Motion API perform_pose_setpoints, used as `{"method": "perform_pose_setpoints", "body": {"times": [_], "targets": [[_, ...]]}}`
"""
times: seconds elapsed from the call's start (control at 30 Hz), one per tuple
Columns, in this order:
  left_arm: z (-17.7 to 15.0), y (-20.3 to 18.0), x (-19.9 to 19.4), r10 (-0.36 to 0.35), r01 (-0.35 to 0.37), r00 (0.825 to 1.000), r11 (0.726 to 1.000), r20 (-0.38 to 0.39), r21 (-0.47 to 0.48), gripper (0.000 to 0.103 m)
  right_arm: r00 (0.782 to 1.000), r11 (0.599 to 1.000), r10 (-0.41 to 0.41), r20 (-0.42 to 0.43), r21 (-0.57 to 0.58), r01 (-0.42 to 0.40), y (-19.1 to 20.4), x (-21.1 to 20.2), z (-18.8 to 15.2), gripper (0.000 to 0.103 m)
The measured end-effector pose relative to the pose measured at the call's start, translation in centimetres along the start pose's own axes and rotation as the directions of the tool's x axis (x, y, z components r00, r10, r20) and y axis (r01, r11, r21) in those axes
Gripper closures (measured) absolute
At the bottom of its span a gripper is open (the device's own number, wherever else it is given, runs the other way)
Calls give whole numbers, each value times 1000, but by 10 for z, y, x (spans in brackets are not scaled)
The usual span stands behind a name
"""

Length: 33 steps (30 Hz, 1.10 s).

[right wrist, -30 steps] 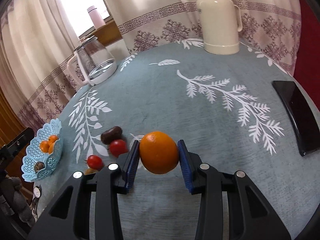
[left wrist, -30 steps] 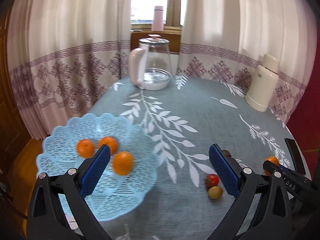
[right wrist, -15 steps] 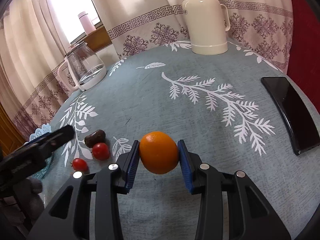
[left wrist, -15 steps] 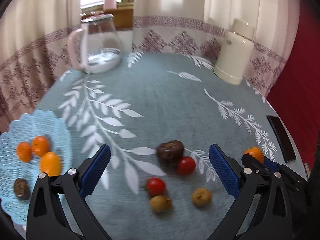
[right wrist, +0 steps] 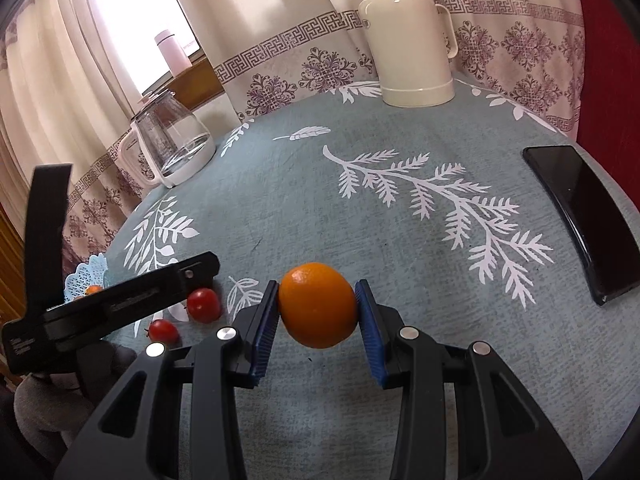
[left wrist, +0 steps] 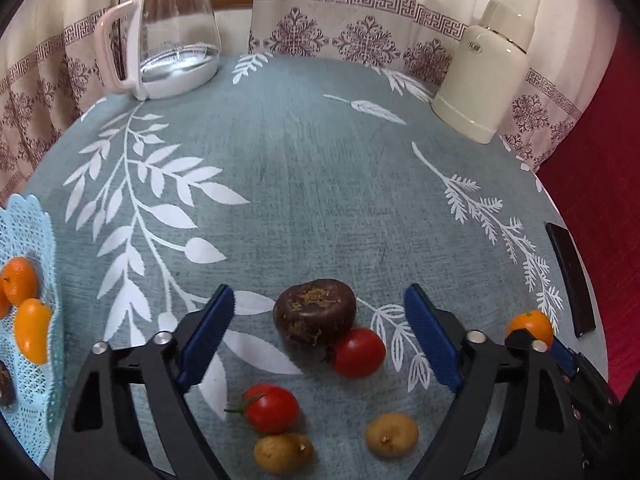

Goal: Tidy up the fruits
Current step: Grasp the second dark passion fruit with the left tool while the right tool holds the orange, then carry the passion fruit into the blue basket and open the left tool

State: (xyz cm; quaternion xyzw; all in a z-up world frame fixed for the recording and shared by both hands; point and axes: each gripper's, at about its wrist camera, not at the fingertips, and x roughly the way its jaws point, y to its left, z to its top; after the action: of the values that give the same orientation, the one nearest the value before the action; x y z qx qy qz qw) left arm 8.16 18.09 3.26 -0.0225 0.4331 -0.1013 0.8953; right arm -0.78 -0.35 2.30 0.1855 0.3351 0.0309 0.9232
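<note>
Gripping an orange (right wrist: 318,311) between its blue pads, the right gripper (right wrist: 318,316) holds the fruit just above the bench (right wrist: 400,240), its jaws clenched on both sides of the peel. In the left wrist view the same orange shows as a small round shape at the far right edge, behind the black frame of the right gripper.

The left gripper (left wrist: 320,340) hangs over a cluster of loose fruit with its jaws spread wide and nothing between them. Framed between its fingers lies a dark brown fruit (left wrist: 315,311), with a red tomato (left wrist: 359,353) touching its lower right side. Nearer the camera sits a second tomato (left wrist: 271,408), and just beside it a small tan fruit (left wrist: 283,453); another tan fruit (left wrist: 392,434) lies a little to the right, apart from the rest.

At the left edge a pale blue lattice basket (left wrist: 38,420) holds several small oranges (left wrist: 20,281) and one dark piece, only partly in view.

Toward the back of the bench stand a glass kettle (left wrist: 172,40) with a pink handle on the left and a cream flask (left wrist: 480,80) on the right. A dark phone (right wrist: 580,220) lies flat near the right edge. Patterned curtains (right wrist: 320,68) hang behind the bench.
</note>
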Motion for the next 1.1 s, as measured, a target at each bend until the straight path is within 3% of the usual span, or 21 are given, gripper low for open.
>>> {"method": "perform_pose_setpoints", "body": {"times": [0.13, 0.37, 0.43, 0.73, 1.1], "targets": [[0, 1, 9, 0, 0, 1000, 1000, -25, -11, 36, 1000, 1000, 7, -4, 5, -7, -1, 1, 0, 64], [-1, 4, 13, 9, -10, 1000, 1000, -27, -23, 49, 1000, 1000, 9, -3, 3, -9, -1, 2, 0, 64], [-1, 5, 13, 7, -7, 1000, 1000, -25, -24, 58, 1000, 1000, 8, -3, 4, -8, -1, 2, 0, 64], [-1, 4, 6, 1, -1, 1000, 1000, -10, -9, 58, 1000, 1000, 9, -2, 5, -9, -1, 1, 0, 64], [13, 9, -49, -1, 4, 993, 1000, 121, -19, 58, 1000, 1000, 8, -1, 6, -8, -2, 1, 0, 64]]}}
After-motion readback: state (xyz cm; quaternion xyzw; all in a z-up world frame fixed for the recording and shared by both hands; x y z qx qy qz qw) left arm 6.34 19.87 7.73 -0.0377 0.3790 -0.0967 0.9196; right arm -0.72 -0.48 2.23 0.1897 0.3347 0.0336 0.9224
